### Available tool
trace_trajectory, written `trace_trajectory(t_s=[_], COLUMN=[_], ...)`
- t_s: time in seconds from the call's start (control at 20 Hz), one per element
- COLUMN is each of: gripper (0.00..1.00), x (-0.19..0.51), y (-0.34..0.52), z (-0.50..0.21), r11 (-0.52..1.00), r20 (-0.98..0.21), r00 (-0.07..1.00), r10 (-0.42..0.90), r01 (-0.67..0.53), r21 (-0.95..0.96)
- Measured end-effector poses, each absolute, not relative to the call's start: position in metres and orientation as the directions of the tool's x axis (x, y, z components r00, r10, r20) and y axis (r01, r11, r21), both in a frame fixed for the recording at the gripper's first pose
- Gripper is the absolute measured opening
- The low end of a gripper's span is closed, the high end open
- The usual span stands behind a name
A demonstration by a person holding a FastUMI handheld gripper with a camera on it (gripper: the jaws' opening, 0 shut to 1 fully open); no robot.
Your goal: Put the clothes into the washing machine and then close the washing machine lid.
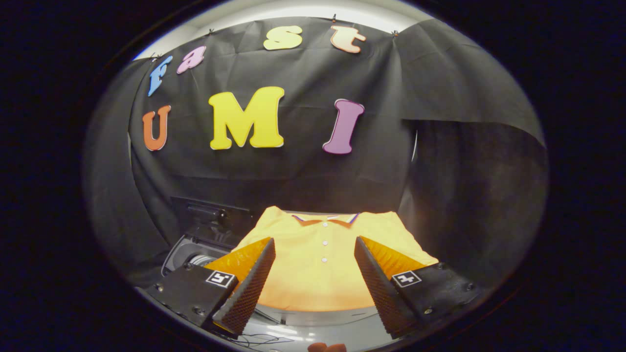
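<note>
- The gripper (315,274) hangs above and in front of the yellow polo shirt (323,264), its fingers spread wide with nothing between them but air; the shirt shows in the gap and just beyond the tips.
- The shirt lies flat and folded on a pale raised surface, collar toward the booth wall, its button placket running straight down the middle between the fingers.
- The washing machine (195,244) sits to the left of the shirt, beyond the left finger; its dark lid (210,215) stands raised against the wall, and part of a round opening shows below it.
- Judged step: reaching for the shirt, so nothing is loaded and the lid is not yet closed.
- To grasp well, I would lower the fingers until they bracket a fold of cloth near the shirt's front edge, then pinch through several layers so the whole garment lifts rather than one sheet peeling off.
- A grip near the middle of the placket should keep the load balanced; a corner grip would likely let the shirt unfold and trail over the machine's rim.
- The fabric looks soft, thin knit with a matte face, a contrast-trimmed collar and small pale buttons; it will likely drape and sag once lifted.
- The fingers' inner faces are wedge-shaped with a fine dimpled texture, which should bite cloth well.
- The machine's shell looks hard and smooth, the lid rigid and flat.
</note>
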State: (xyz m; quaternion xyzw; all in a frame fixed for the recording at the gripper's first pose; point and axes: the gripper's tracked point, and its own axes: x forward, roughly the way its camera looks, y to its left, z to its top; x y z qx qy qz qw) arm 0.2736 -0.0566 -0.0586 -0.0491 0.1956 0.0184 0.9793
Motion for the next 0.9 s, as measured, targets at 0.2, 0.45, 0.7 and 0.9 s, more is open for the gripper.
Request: trace_trajectory(t_s=[0.2, 0.45, 0.7, 0.9], gripper=[1.0, 1.0, 1.0, 1.0], x=[0.301, 0.332, 0.357, 0.37], y=[-0.063, -0.069, -0.071, -0.073], z=[-0.08, -0.097, -0.116, -0.132], r11=[0.994, 0.988, 0.985, 0.99], r20=[-0.437, -0.469, -0.505, -0.546], r00=[0.899, 0.883, 0.863, 0.838], r10=[0.01, -0.011, -0.019, -0.013], r01=[-0.057, -0.062, -0.072, -0.068], r21=[-0.096, -0.138, -0.159, -0.127])
